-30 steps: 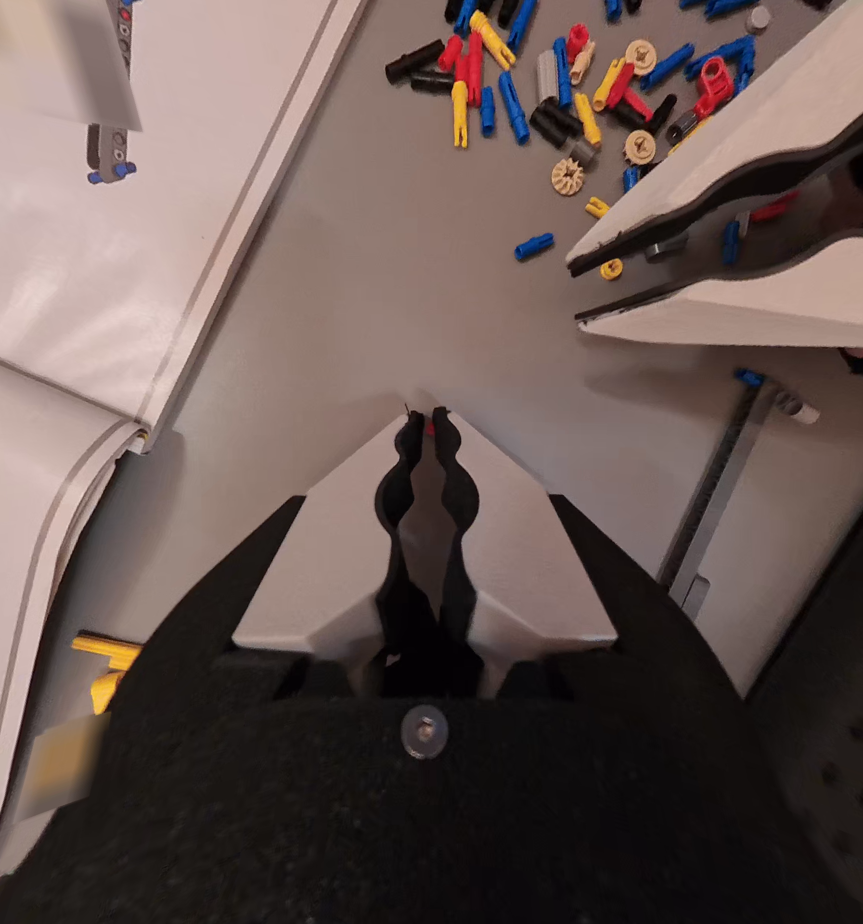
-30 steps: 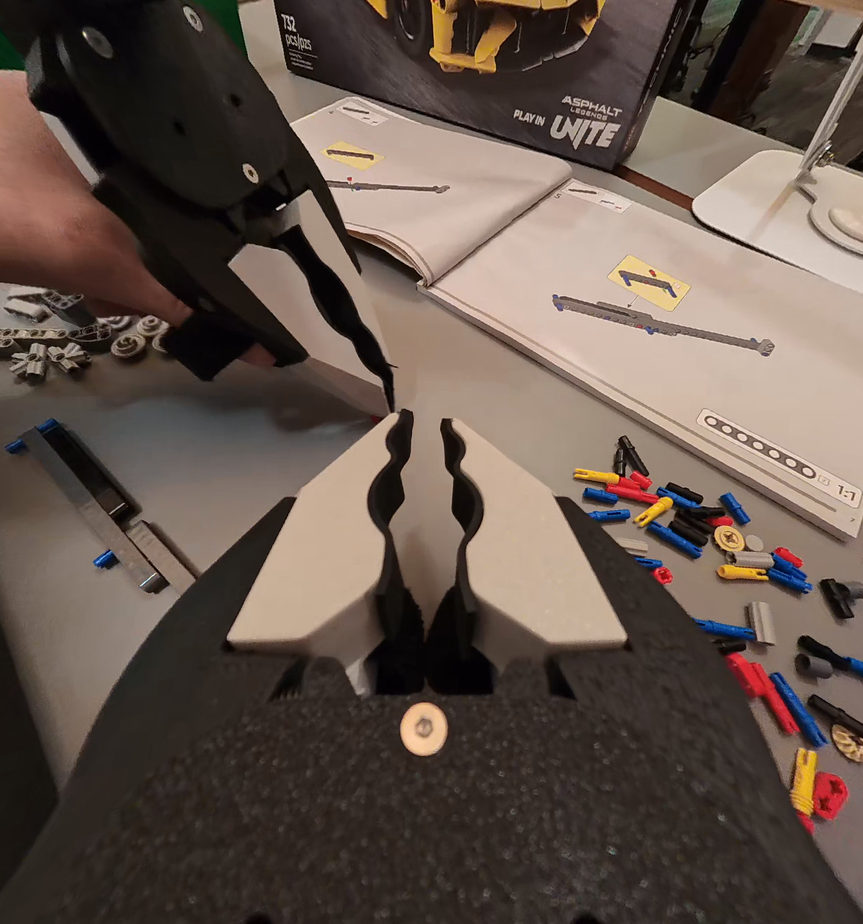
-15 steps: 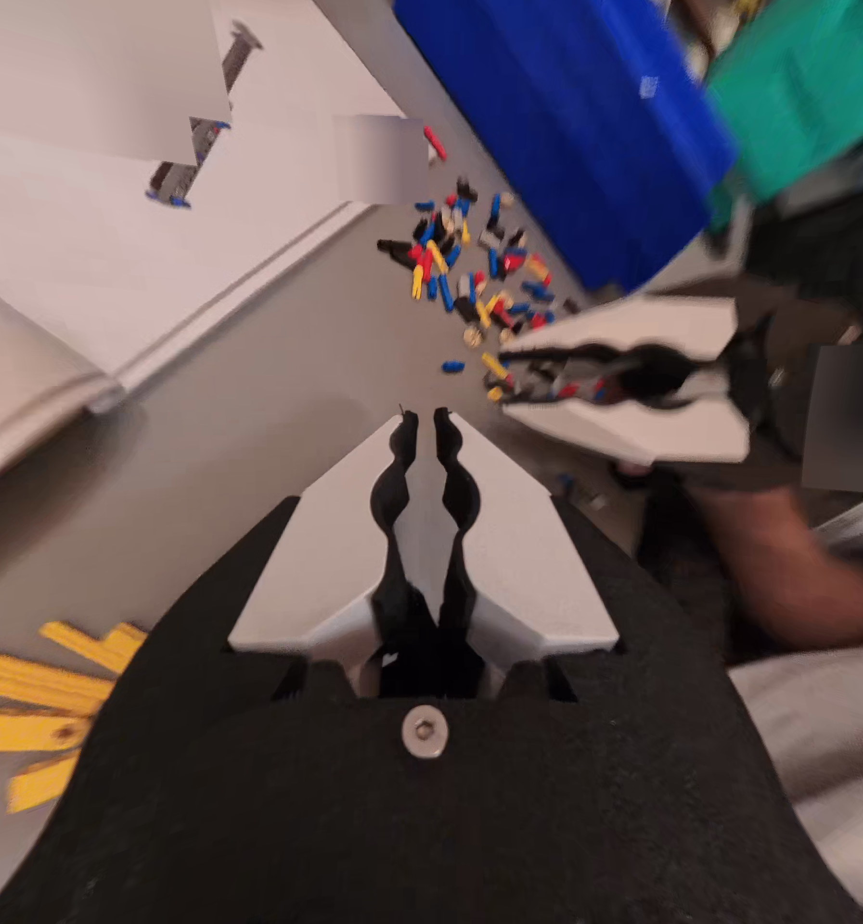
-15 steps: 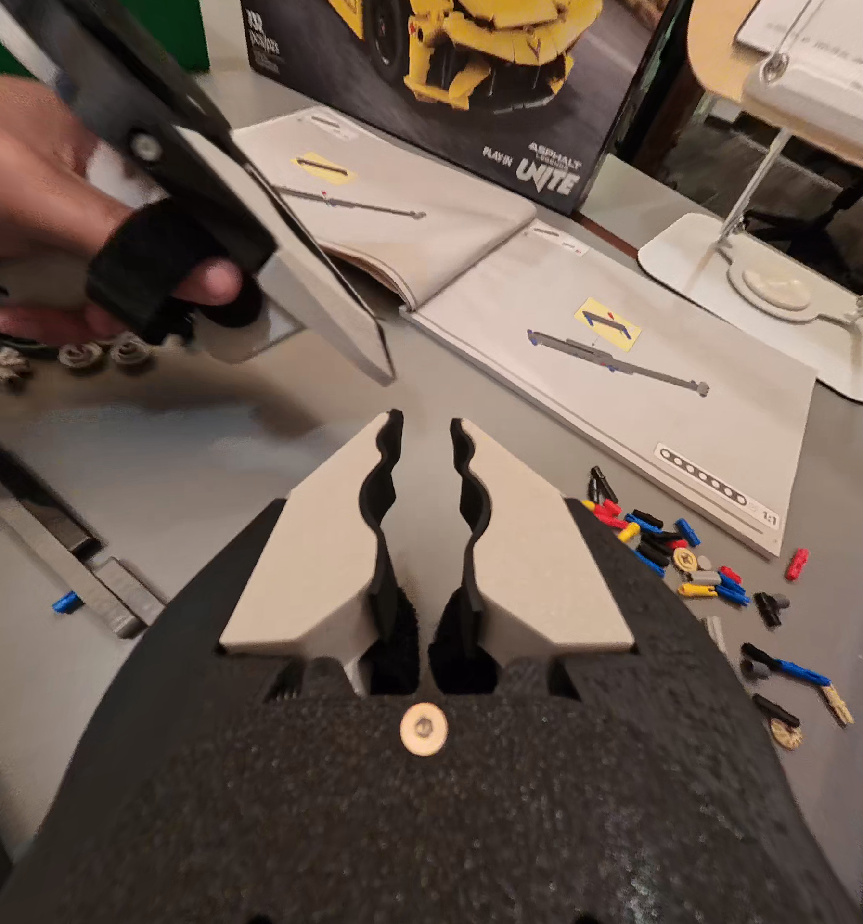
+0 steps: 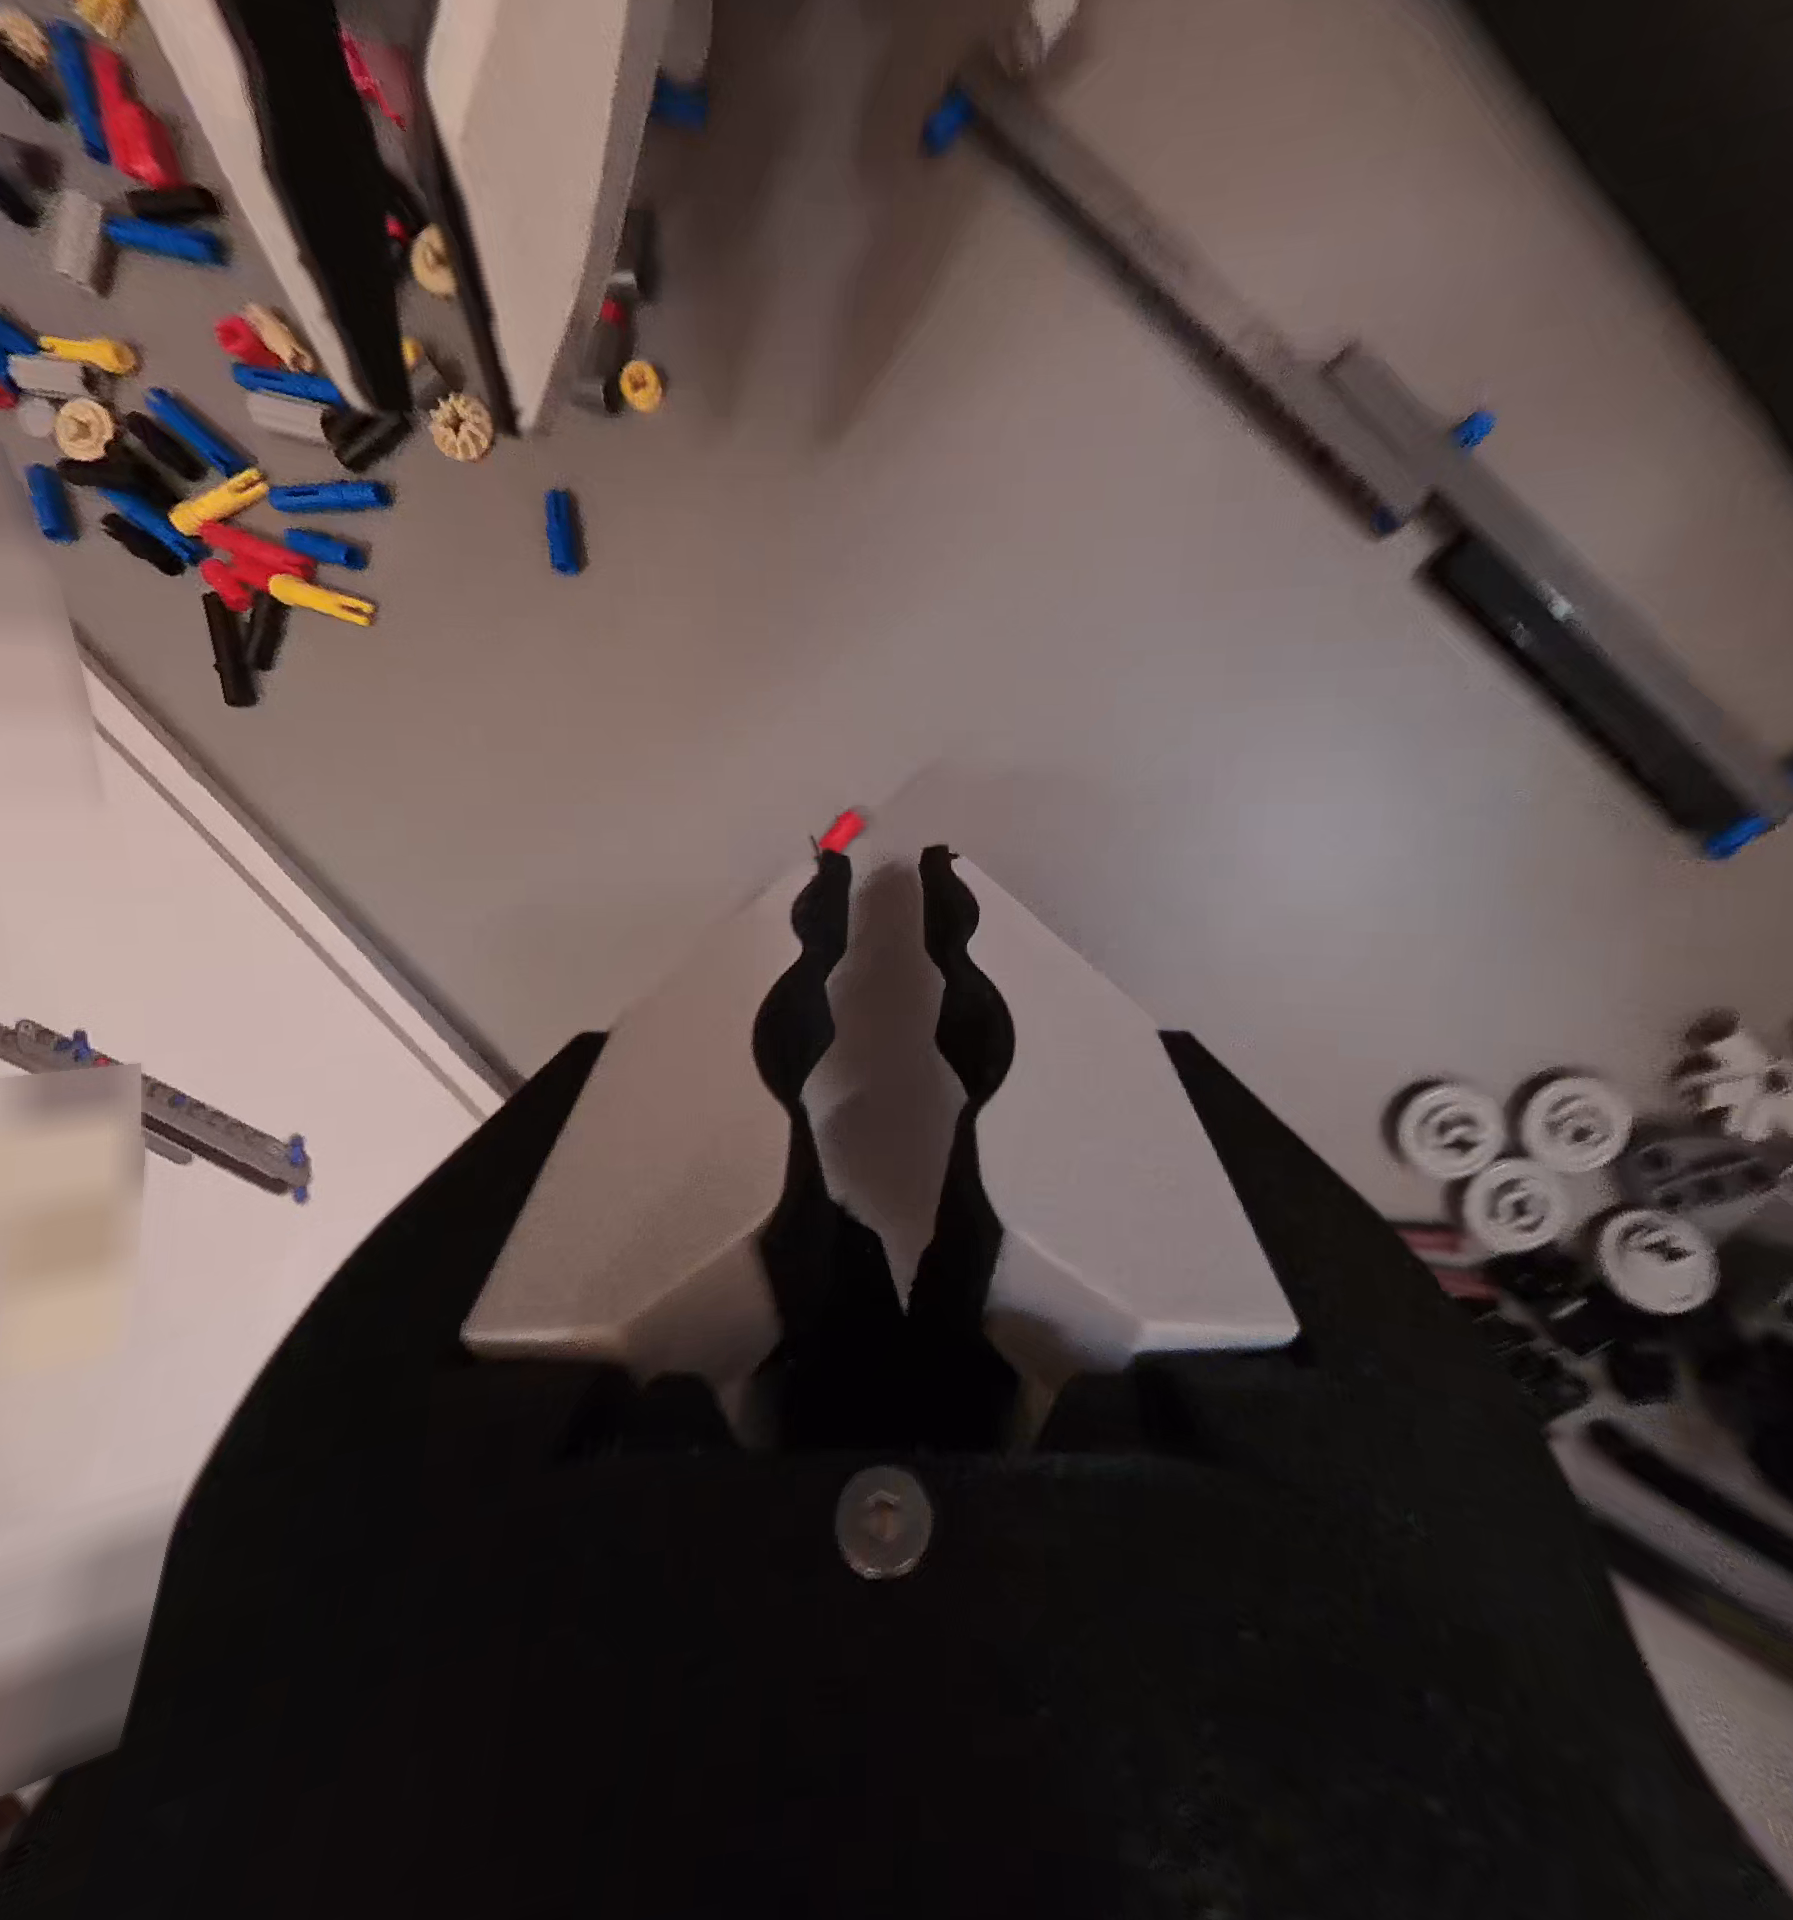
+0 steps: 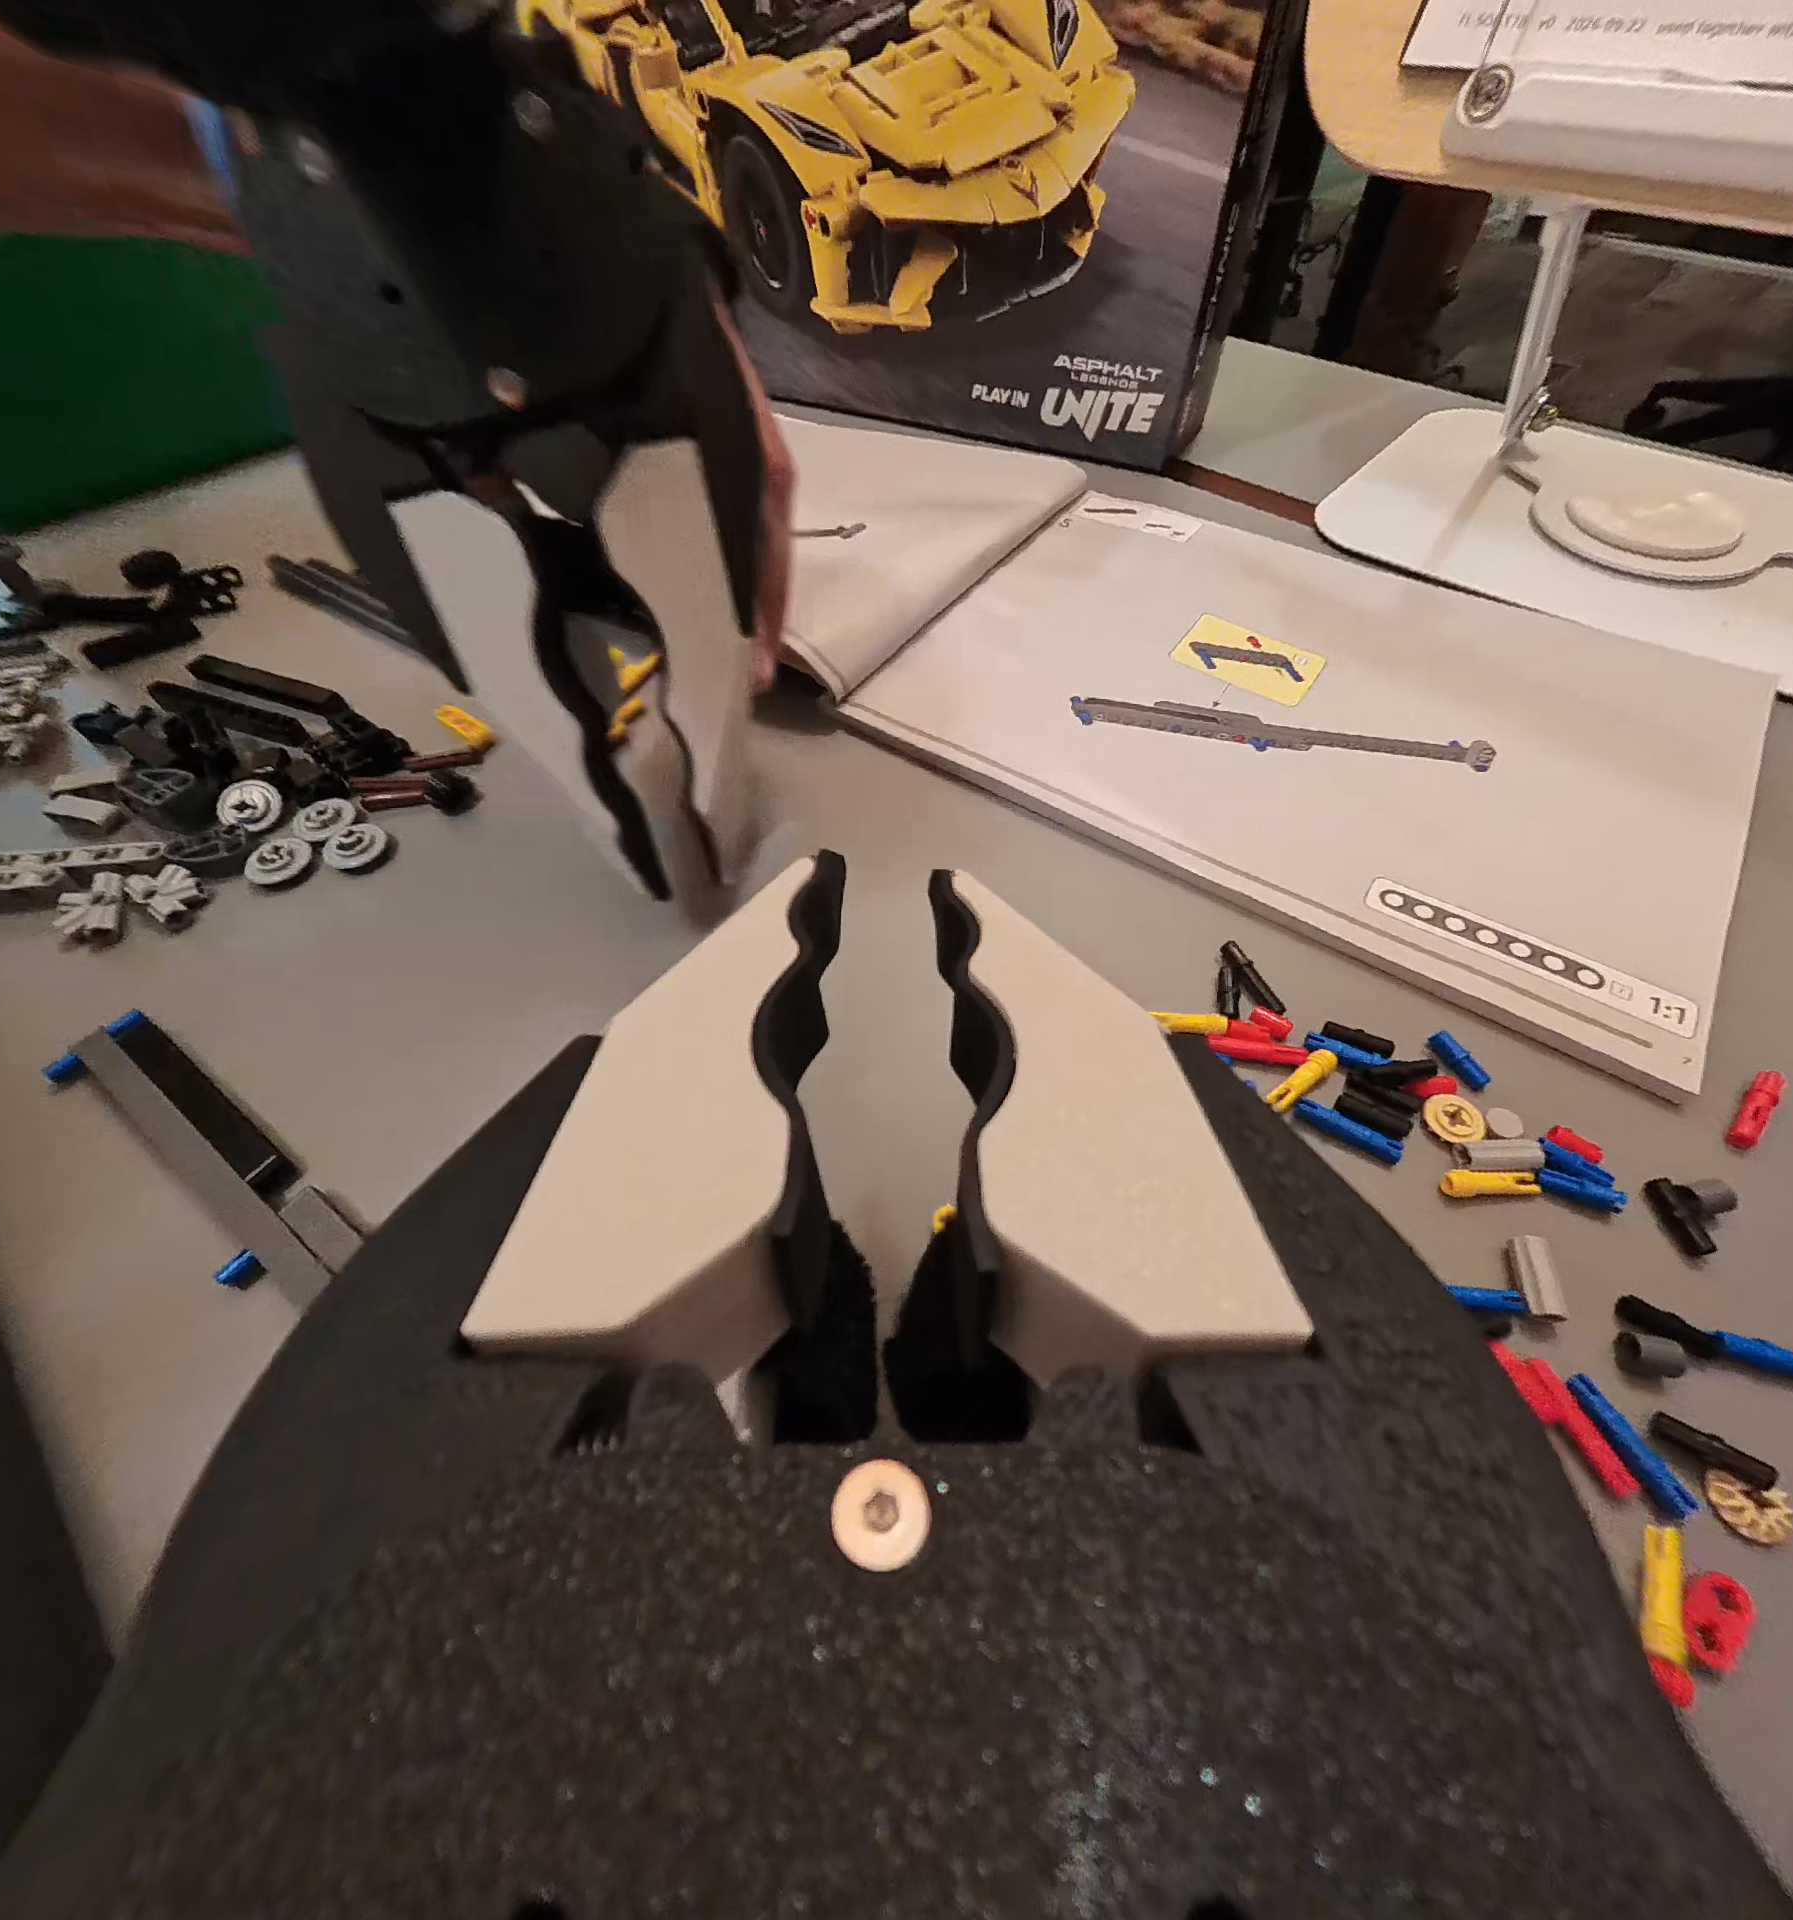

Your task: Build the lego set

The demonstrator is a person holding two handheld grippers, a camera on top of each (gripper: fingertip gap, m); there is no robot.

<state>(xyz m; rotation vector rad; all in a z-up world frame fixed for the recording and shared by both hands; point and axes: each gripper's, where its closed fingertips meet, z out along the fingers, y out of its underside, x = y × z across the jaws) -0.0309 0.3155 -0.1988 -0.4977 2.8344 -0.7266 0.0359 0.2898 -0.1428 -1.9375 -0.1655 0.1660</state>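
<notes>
My left gripper points down at the grey table, jaws a little apart and empty. A small red pin lies on the table just past its left fingertip. The left gripper also shows in the right wrist view, tips close to the table. My right gripper is open and empty, hovering just behind it; in the left wrist view it reaches in over the loose pins. A long grey and black beam assembly with blue pins lies apart on the table, left of my right gripper.
Loose red, blue, yellow and black pins lie to the right, beside the open instruction booklet. Grey hubs and black parts lie to the left. The set's box and a white lamp base stand behind. The tips of one gripper are about 9 centimeters away from the tips of the other.
My left gripper swung away upward, then back down over the table, and its jaws opened a little. The red pin that sat between its tips now lies on the table. The right gripper opened wider.
</notes>
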